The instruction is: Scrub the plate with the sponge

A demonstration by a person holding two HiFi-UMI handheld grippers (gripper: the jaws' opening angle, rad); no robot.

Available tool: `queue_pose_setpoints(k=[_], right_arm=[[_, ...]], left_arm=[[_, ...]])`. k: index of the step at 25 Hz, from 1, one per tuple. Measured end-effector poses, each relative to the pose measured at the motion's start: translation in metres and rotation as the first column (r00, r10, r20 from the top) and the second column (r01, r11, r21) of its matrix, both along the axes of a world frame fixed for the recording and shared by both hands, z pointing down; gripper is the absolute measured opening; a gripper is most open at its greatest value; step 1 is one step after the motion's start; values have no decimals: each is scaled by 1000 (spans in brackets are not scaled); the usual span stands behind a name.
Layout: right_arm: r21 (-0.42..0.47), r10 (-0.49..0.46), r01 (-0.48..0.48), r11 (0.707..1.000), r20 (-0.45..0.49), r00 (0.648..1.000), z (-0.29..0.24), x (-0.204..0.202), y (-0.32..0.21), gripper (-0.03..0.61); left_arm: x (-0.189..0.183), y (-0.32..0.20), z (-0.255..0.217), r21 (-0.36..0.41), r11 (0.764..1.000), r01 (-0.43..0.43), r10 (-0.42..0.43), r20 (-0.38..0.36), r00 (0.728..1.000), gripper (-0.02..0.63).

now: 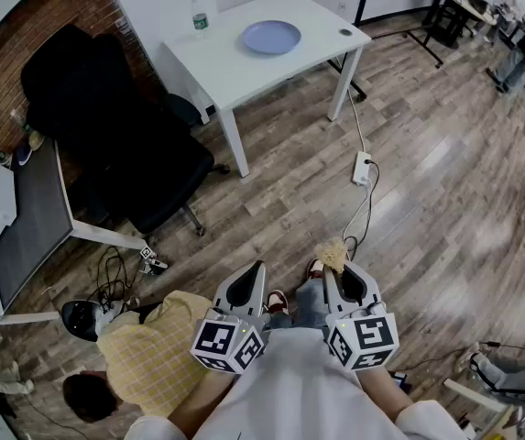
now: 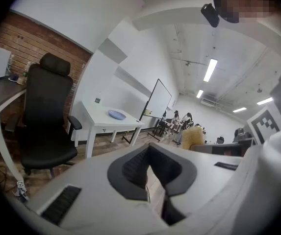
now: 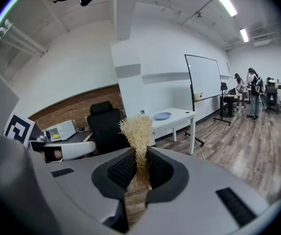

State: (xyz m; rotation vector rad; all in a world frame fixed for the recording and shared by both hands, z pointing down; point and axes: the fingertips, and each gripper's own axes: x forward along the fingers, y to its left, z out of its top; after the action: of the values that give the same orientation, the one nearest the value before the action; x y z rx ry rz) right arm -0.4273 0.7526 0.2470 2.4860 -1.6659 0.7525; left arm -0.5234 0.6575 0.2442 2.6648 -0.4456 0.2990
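1. The head view looks steeply down from high above the wooden floor (image 1: 427, 181); the white table (image 1: 216, 71) lies far ahead.
2. The left gripper view looks nearly level, from low down, toward that table far off.
3. The right gripper view faces likewise; all three share the table and plate (image 1: 271, 37).

Black office chair (image 1: 143, 154) is standing between white table (image 1: 235, 71) and dark desk (image 1: 28, 218). Bottle (image 1: 200, 18) is sitting upright at the table's far edge. Power strip (image 1: 362, 167) is lying on wood floor (image 1: 445, 209). Person in yellow shirt (image 1: 147, 356) is crouching or sitting near the desk.
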Motion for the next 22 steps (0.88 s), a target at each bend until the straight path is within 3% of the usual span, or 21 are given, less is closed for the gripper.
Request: queue_pose_setpoints(k=[3,7,12,17,22], right_arm=[[14,-9,9,1000,-11,1000,1,6,-6,44],[5,-12,12,1000,14,1000,12,12,-17,44],[2,-89,89,996,39,995,19,20,-47,44],[43,-90,86,995,117,989,19,61,-81,46],[61,-113,104,993,177,978,24,110,-115,46]], left_arm=[[7,-9,-1,64,998,11,-12,11,1000,20],[34,-7,-2,162,985,-56,52,29,998,21],[55,-25,4,148,986,-73,66,50,997,20],[86,-63,8,147,988,-53,42,76,996,20],[138,-83,3,189,977,-103,86,99,991,18]])
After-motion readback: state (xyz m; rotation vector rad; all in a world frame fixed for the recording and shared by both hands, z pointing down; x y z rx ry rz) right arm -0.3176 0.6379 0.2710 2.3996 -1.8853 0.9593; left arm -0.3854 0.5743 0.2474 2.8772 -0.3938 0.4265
